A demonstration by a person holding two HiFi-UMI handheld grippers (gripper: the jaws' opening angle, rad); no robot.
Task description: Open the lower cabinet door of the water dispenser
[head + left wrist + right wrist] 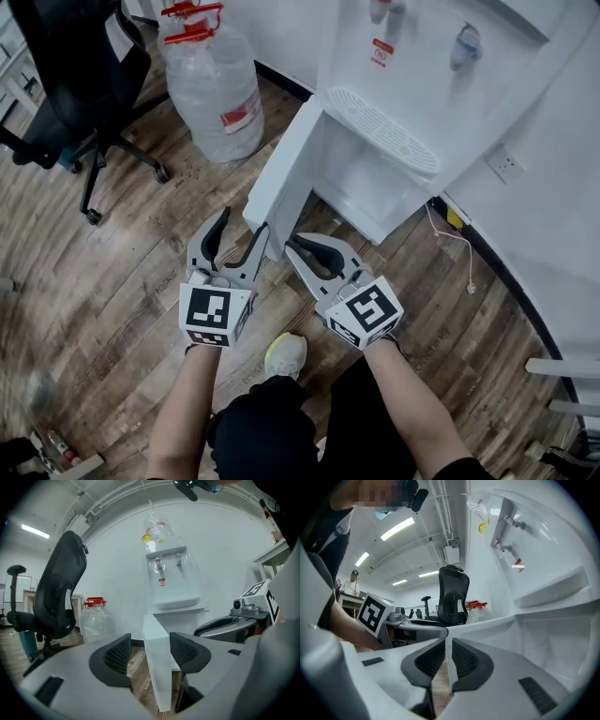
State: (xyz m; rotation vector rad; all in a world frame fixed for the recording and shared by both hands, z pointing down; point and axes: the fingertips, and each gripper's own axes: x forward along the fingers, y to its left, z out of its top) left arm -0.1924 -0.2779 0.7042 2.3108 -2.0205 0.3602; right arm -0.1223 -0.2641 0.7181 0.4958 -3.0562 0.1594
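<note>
Both grippers sit at the free edge of the lower cabinet door (pixel 286 169). Your right gripper (pixel 293 246) is clamped on that thin edge, a pad pressed to each face. Your left gripper (pixel 242 225) has its jaws apart with the same edge standing between them: one pad is just beside the panel, and the other is clear of it, with floor showing in the gap. The door is already swung out from the water dispenser (pixel 412 66). It stands upright with its long axis vertical, and its top edge runs from the cabinet corner toward you, so you meet it edge-on. Beside it the cabinet opening (pixel 375 183) lies exposed. Left of the door you have bare wooden floor (pixel 112 281) as far as the water jug (pixel 216 89) and the office chair (pixel 75 66). On the right, room is tighter: the wall (pixel 562 187) and a white cable (pixel 455 239) are close by.
</note>
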